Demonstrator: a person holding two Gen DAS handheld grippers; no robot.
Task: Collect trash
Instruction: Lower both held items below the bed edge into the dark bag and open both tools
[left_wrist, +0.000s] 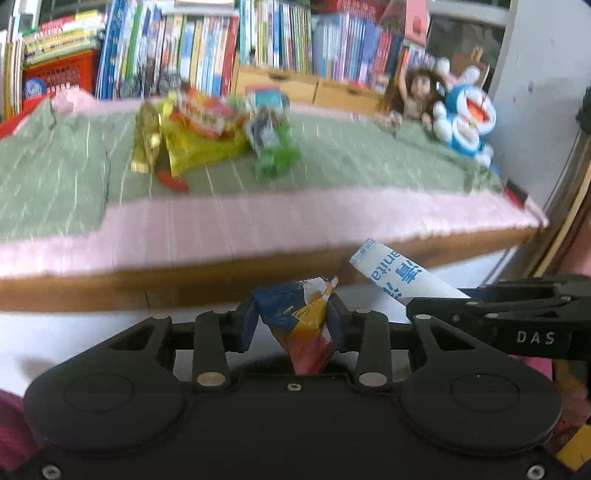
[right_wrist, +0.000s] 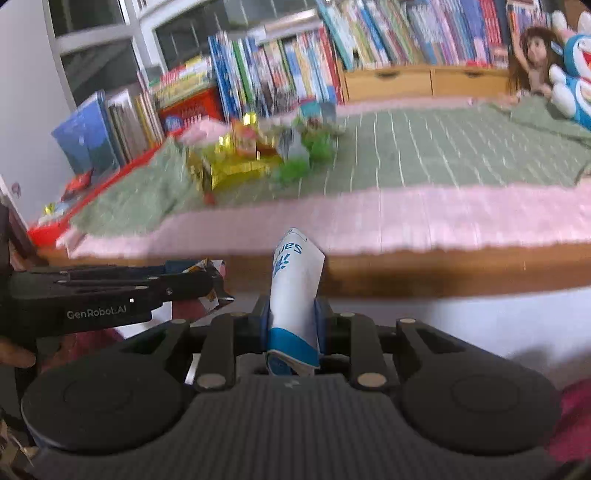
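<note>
Below the bed edge, a crumpled blue-and-orange snack wrapper (left_wrist: 299, 314) is clamped in the left tongs (left_wrist: 291, 323), and a white-and-blue paper packet (right_wrist: 293, 295) in the right tongs (right_wrist: 293, 325). Carrying appears underway; a bin, unseen, is needed next. More wrappers (left_wrist: 207, 136) lie on the green blanket (left_wrist: 351, 158).
</note>
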